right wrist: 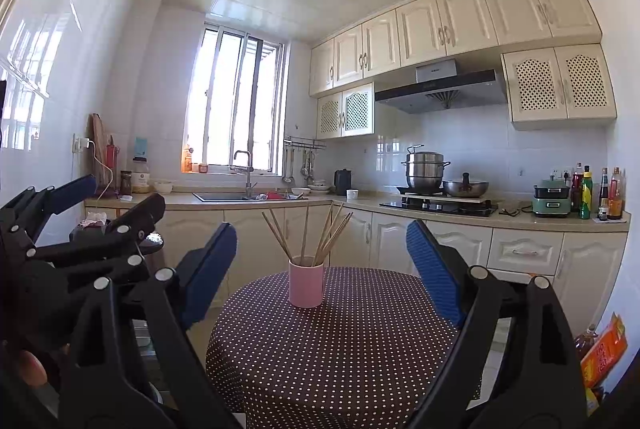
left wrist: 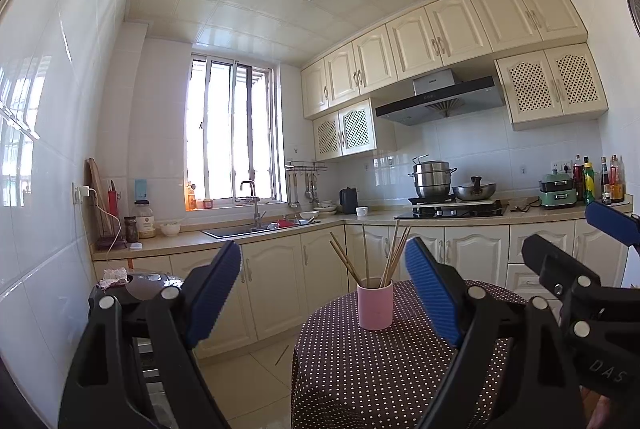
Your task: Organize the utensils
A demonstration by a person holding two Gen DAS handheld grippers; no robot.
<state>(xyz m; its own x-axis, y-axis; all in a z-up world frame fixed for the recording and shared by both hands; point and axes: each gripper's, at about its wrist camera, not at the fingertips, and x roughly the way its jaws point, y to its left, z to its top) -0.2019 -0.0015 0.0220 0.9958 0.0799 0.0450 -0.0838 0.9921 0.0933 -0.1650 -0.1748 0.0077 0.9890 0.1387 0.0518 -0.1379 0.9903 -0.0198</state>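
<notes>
A pink cup (left wrist: 375,303) stands upright on a round table with a dark polka-dot cloth (left wrist: 360,361). Several wooden chopsticks (left wrist: 384,253) stand in it and fan outward. The cup (right wrist: 306,284) and chopsticks (right wrist: 316,235) also show in the right wrist view, on the table (right wrist: 340,349). My left gripper (left wrist: 324,289) is open and empty, held above the table's near side. My right gripper (right wrist: 320,277) is open and empty, also short of the cup. Each gripper shows at the edge of the other's view: the right one (left wrist: 580,241) and the left one (right wrist: 120,197).
One chopstick (left wrist: 282,355) lies on the tiled floor left of the table. A rice cooker (left wrist: 140,283) sits at the left. Cream cabinets, a sink (left wrist: 248,229) and a stove with pots (left wrist: 452,189) line the far counter. An orange box (right wrist: 604,353) stands at the right.
</notes>
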